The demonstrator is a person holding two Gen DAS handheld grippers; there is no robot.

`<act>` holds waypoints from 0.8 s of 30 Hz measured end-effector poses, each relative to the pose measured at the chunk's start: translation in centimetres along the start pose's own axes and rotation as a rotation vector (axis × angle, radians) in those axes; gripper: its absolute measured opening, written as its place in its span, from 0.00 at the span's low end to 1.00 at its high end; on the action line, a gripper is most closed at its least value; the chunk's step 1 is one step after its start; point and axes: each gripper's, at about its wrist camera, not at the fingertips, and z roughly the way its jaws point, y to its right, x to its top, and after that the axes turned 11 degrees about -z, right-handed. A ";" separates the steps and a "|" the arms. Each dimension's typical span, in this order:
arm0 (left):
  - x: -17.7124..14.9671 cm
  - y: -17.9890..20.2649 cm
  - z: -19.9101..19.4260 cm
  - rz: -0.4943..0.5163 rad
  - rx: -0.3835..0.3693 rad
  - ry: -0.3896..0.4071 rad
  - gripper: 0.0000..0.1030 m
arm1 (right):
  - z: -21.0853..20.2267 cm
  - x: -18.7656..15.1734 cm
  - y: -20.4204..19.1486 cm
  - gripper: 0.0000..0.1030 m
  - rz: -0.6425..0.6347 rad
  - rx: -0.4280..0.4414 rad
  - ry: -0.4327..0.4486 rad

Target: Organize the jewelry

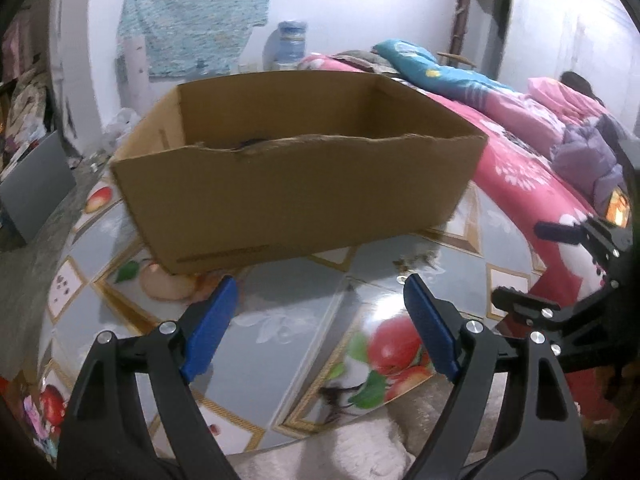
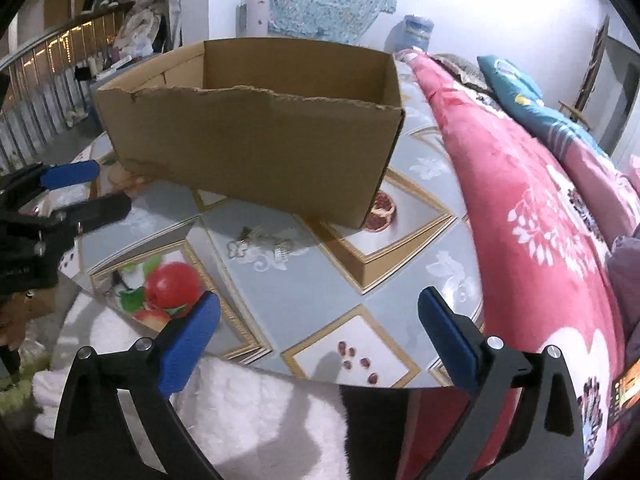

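Note:
An open brown cardboard box (image 1: 296, 184) stands on a round table with a fruit-print glossy cover (image 1: 288, 320); it also shows in the right wrist view (image 2: 256, 148). Small silver jewelry pieces (image 2: 262, 242) lie on the table just in front of the box; in the left wrist view they are a faint cluster (image 1: 416, 264). My left gripper (image 1: 320, 308) is open and empty, hovering over the table's near side. My right gripper (image 2: 320, 320) is open and empty, above the table edge, short of the jewelry. Each gripper shows in the other's view, the right (image 1: 560, 276) and the left (image 2: 80, 192).
A bed with a pink floral quilt (image 2: 540, 208) runs along the table's right side. A white fluffy cover (image 2: 248, 412) lies below the near table edge. A water jug (image 1: 286, 46) stands by the far wall. A grey panel (image 1: 34, 188) leans at left.

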 end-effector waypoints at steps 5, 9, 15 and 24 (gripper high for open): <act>-0.5 2.0 1.4 0.057 -0.062 -0.024 0.77 | 0.4 -0.1 1.2 0.94 0.037 -0.018 0.041; -1.0 3.8 2.7 0.121 -0.101 -0.052 0.66 | 0.7 -0.2 2.3 0.93 0.113 -0.022 0.063; -1.4 5.7 5.3 0.179 -0.129 -0.108 0.46 | 2.2 -0.3 3.6 0.81 0.195 0.068 0.053; -1.3 6.9 8.0 0.217 -0.094 -0.170 0.27 | 3.7 -0.4 4.1 0.77 0.234 0.126 0.051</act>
